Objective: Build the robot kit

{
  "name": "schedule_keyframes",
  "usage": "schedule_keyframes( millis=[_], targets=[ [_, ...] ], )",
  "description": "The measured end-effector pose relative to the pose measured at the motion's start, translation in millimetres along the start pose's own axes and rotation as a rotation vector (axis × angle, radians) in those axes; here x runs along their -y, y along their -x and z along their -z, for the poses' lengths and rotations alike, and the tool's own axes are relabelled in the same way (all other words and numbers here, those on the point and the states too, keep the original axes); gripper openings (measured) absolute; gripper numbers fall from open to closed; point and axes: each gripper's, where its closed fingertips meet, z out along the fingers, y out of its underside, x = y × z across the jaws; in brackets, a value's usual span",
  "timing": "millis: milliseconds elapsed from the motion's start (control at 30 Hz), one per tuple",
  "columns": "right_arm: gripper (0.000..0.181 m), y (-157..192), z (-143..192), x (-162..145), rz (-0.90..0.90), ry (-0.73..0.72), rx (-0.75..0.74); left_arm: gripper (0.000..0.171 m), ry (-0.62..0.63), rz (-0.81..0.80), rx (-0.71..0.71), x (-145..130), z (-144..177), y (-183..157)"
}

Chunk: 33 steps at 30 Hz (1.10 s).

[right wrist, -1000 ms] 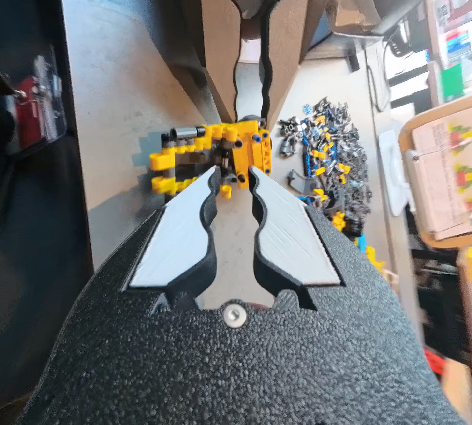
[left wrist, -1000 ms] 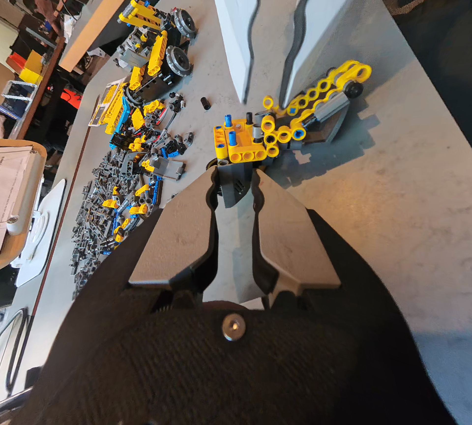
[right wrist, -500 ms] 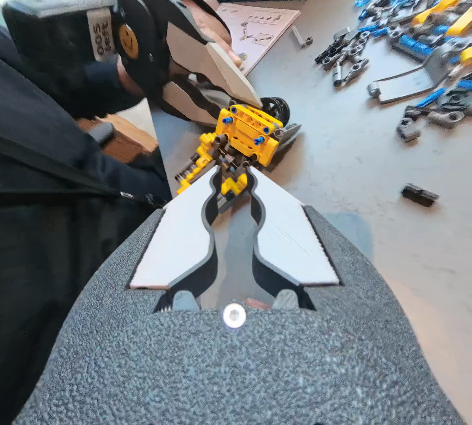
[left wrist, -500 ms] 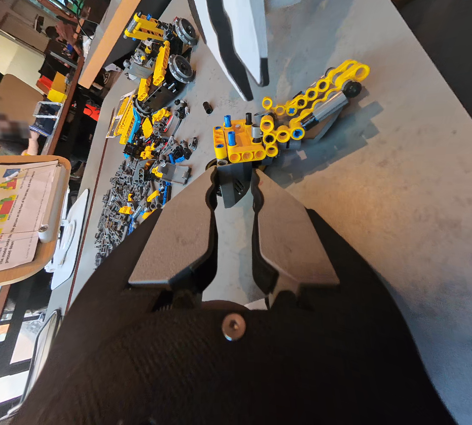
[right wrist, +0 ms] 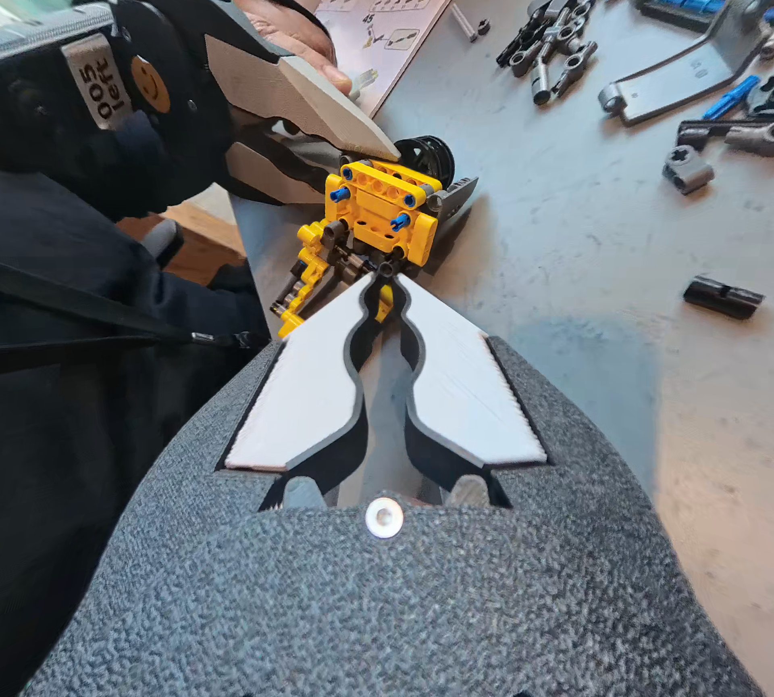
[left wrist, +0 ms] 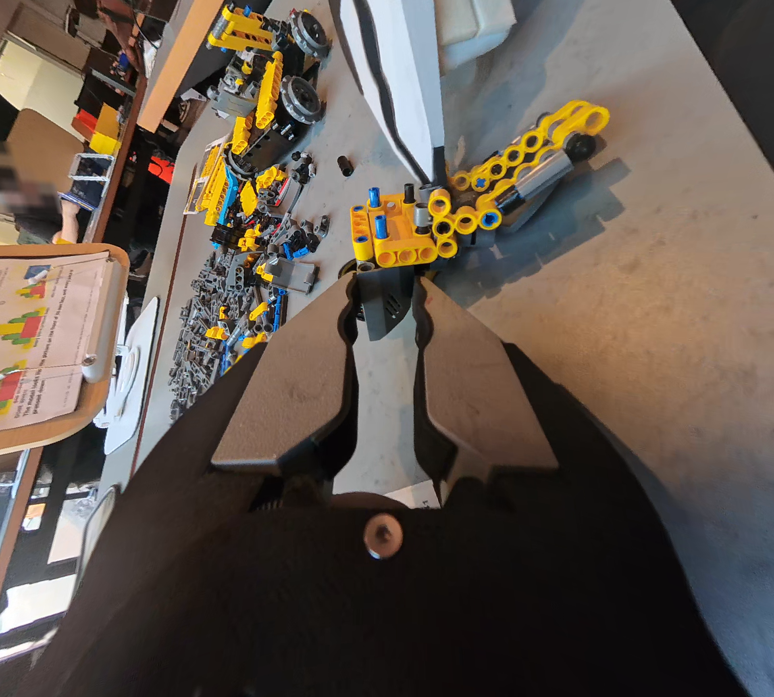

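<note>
2 grippers meet at 1 small yellow brick assembly (left wrist: 402,232) near the edge of the grey table (left wrist: 628,341). The left gripper (left wrist: 385,283) is clenched on the dark grey panel (left wrist: 383,306) at the assembly's near end, its tan fingers (left wrist: 293,379) pressing both sides of that panel. The right gripper (right wrist: 383,278) is closed on a small dark pin (right wrist: 385,268) at the opposite side of the yellow block, white fingers (right wrist: 308,379) almost meeting at the tips. A yellow perforated arm with a grey cylinder (left wrist: 540,178) extends from the block. Loose grey, blue and yellow parts (left wrist: 234,308) lie in a heap well apart, beyond them a partly built wheeled vehicle (left wrist: 268,90). An instruction booklet (right wrist: 389,31) lies behind the left gripper.
</note>
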Motion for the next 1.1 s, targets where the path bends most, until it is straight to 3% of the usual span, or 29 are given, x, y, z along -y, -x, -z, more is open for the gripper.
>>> schedule_keyframes(
  millis=[167, 300, 467, 667, 933, 1100],
  targets=[
    [0.003, -1.8, 2.0, 1.9, 0.107, -0.025, -0.127, 0.022, -0.010, 0.006, 0.001, 0.0, -0.2, 0.1],
    [0.002, -2.5, 2.4, 4.9, -0.090, -0.034, 0.014, 0.022, 0.001, -0.057, 0.023, 1.7, 0.1, -1.0],
    [0.014, -1.4, -1.2, 2.0, -0.107, -0.009, 0.017, 0.022, 0.006, -0.053, 0.028, 1.4, 0.1, -0.9],
    [0.008, -0.1, -6.6, 0.4, -0.126, 0.012, 0.013, 0.022, 0.023, -0.049, 0.038, 1.7, -0.3, -0.7],
    [0.007, -4.2, 4.4, 13.5, -0.041, -0.164, -0.173, 0.021, 0.047, 0.060, 0.046, -2.7, -2.7, 4.4],
    [0.007, -2.2, 12.7, 24.4, 0.200, -0.227, -0.383, 0.021, 0.012, 0.158, 0.022, -0.4, -2.4, 6.2]
  ],
)
